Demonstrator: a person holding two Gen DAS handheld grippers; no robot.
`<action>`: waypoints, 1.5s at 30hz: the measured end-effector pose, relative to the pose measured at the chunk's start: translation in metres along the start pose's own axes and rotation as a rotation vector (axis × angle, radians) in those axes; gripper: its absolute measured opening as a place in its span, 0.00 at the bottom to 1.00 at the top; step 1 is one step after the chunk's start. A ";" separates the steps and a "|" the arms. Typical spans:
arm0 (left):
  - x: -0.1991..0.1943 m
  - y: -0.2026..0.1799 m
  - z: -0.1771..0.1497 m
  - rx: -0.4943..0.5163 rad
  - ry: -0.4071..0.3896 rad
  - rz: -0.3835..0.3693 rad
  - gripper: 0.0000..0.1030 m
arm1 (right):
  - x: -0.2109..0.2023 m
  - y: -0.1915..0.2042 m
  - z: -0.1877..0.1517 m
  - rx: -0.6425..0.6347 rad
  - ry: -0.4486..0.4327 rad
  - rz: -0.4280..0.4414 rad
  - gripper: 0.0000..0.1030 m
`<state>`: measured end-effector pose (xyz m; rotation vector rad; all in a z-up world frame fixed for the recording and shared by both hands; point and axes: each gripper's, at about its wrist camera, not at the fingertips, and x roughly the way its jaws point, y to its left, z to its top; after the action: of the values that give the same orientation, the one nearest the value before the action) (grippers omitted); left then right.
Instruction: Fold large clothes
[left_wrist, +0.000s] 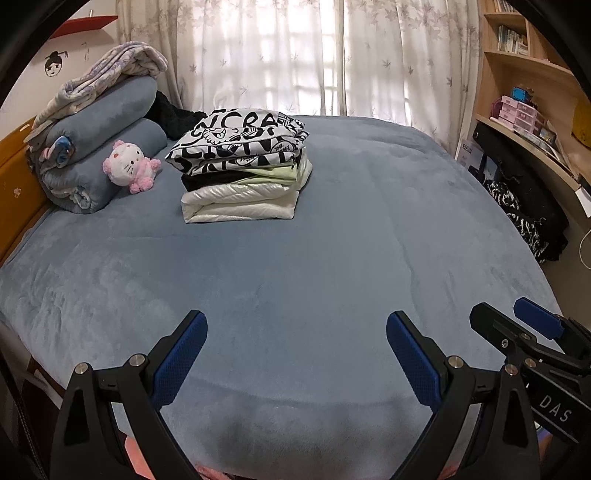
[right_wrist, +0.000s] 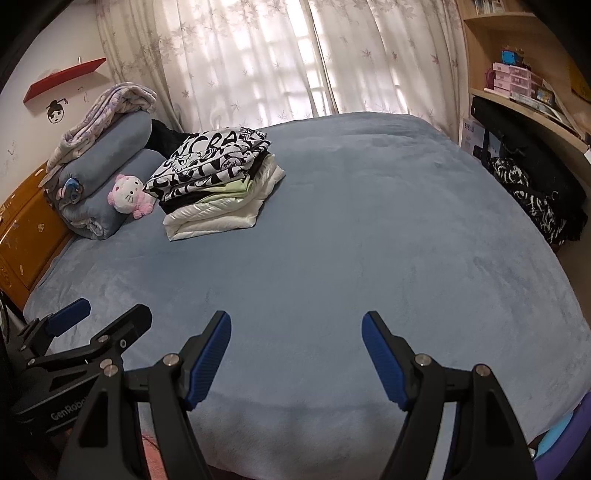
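Observation:
A stack of folded clothes (left_wrist: 243, 166) lies on the blue bed (left_wrist: 295, 266), with a black-and-white printed garment on top and a white one at the bottom. The right wrist view shows the same stack (right_wrist: 218, 184) at the left of the bed (right_wrist: 332, 258). My left gripper (left_wrist: 295, 325) hangs open over the near edge of the bed, nothing between its blue pads. My right gripper (right_wrist: 295, 325) is open too, beside it and just as empty. Each gripper shows in the other's view: the right gripper (left_wrist: 517, 321) at the right edge, the left gripper (right_wrist: 110, 314) at the left edge.
Rolled blue blankets (left_wrist: 96, 147) with a patterned quilt on top and a pink-and-white plush toy (left_wrist: 129, 166) lie by the orange headboard (left_wrist: 14, 184). Dark clothes (left_wrist: 524, 206) are heaped at the bed's right, under wooden shelves (left_wrist: 528, 92). Curtains (left_wrist: 295, 55) hang behind.

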<state>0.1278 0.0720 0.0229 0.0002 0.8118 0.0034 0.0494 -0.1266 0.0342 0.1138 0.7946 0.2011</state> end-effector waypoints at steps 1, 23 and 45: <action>0.001 0.000 -0.001 0.000 0.002 0.003 0.94 | 0.000 0.000 0.000 0.001 0.004 -0.001 0.72; 0.000 -0.003 -0.007 -0.004 0.010 0.018 0.93 | 0.004 -0.001 -0.006 0.022 0.016 0.007 0.72; 0.001 -0.006 -0.008 -0.011 0.025 0.004 0.93 | 0.004 -0.002 -0.005 0.032 0.014 0.009 0.72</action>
<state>0.1223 0.0655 0.0169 -0.0085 0.8372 0.0122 0.0491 -0.1273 0.0279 0.1461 0.8113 0.1979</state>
